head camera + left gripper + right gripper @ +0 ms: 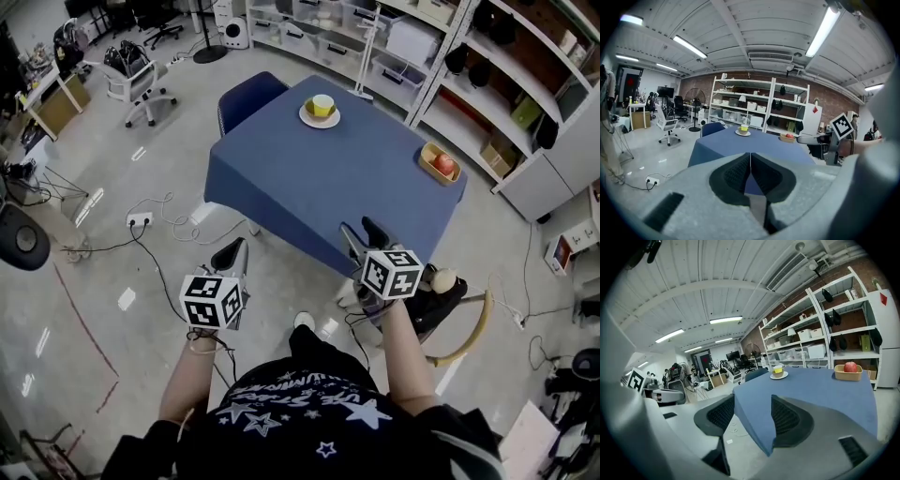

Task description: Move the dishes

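Note:
A yellow cup on a white saucer (320, 111) (743, 131) (778, 373) stands near the far edge of the blue-clothed table (328, 178). A tan tray with a red apple (441, 164) (849, 371) (787, 137) sits at the table's right edge. Both grippers hover in front of the table, well short of the dishes. My left gripper (236, 255) (750, 168) is shut and empty, its pads touching. My right gripper (361, 234) (749, 416) is open with a wide gap and nothing in it.
A blue chair (248, 98) is tucked at the table's far left corner. White shelving (487, 75) runs along the back and right. Cables and a power strip (139, 220) lie on the floor at left. An office chair (136, 80) stands far left; a stool (441, 300) is by my right arm.

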`<state>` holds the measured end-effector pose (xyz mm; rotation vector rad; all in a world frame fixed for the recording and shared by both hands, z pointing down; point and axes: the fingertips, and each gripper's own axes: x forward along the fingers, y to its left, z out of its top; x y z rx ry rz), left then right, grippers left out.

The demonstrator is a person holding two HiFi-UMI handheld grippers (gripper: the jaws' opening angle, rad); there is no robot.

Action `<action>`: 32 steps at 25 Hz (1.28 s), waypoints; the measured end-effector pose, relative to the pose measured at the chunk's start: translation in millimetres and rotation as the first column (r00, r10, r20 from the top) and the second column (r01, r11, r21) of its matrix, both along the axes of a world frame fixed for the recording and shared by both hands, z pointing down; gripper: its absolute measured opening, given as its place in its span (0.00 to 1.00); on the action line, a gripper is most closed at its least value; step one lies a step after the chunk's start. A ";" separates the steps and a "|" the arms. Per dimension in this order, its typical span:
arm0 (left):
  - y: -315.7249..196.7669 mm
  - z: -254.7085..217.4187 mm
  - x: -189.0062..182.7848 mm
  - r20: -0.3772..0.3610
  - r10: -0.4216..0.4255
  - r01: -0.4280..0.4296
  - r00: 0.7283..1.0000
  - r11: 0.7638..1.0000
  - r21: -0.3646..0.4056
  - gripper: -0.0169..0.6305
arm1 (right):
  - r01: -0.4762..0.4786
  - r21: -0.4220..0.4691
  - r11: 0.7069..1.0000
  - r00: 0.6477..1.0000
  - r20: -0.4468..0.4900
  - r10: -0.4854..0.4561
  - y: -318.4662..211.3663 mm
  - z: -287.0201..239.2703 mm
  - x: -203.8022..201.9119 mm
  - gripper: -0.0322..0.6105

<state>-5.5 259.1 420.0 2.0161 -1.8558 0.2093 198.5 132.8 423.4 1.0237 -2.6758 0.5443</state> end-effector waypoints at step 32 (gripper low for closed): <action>-246.2 4.0 -53.6 0.031 0.060 -0.060 0.998 0.998 0.005 0.06 | -0.014 -0.071 0.997 1.000 -0.005 0.014 -240.2 5.6 -50.3 0.41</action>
